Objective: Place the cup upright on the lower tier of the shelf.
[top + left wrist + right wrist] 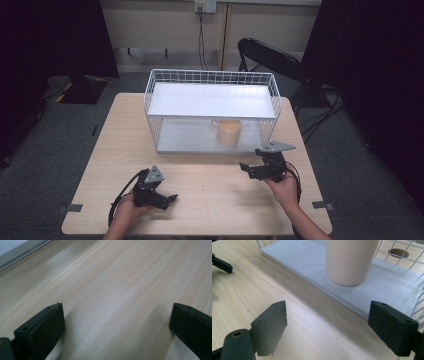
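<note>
Hidden and cut-off parts: cup, rack, both grippers.

Cup (351,260) in right gripper view: top and rim cut by upper edge, handle unseen; in high view it sits behind the rack's upper shelf (212,100), upper part covered, handle faint. Wire rack (397,282) runs off the top and right edges. Left gripper (116,322): both jaws cut by the bottom edge, the far one also by the right edge. Right gripper (327,326): jaw bases cropped at the bottom edge.

The mug (228,131) is pale peach. It stands on the light grey lower shelf of a white wire rack (210,77). The table (115,145) is light wood with fine grain. Both grippers, left (170,199) and right (246,167), are black.
</note>
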A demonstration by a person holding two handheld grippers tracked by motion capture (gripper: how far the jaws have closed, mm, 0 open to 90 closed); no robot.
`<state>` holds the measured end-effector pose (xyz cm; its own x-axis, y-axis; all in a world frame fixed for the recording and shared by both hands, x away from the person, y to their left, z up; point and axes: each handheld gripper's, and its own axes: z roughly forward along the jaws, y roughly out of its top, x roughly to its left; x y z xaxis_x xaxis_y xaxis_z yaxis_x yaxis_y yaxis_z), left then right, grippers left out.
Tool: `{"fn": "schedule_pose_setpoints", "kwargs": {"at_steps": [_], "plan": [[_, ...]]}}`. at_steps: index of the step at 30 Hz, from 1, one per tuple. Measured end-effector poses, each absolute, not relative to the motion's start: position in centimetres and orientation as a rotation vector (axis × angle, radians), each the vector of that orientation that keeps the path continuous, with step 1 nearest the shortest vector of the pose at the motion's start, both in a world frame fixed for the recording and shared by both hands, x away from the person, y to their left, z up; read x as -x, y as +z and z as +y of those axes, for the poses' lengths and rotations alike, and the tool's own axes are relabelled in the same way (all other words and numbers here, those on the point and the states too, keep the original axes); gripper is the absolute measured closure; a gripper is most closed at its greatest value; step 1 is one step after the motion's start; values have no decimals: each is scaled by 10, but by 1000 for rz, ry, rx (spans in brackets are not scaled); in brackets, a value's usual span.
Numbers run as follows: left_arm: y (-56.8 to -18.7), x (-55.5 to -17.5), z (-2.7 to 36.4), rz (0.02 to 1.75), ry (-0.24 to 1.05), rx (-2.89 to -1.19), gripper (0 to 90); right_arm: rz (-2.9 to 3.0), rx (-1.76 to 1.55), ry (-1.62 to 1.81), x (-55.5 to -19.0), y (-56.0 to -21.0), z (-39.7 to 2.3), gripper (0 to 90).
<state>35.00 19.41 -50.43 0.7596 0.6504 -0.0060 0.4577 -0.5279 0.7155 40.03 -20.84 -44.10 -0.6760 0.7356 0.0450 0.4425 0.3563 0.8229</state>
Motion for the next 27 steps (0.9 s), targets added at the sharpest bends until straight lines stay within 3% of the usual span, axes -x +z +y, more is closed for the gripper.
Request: {"fn": "schedule_pose_setpoints", "kwargs": {"at_steps": [27], "plan": [[-504,-350,194,825,339,-2222,0,2338,-1038,1216,-384,-459,-237,149]]}}
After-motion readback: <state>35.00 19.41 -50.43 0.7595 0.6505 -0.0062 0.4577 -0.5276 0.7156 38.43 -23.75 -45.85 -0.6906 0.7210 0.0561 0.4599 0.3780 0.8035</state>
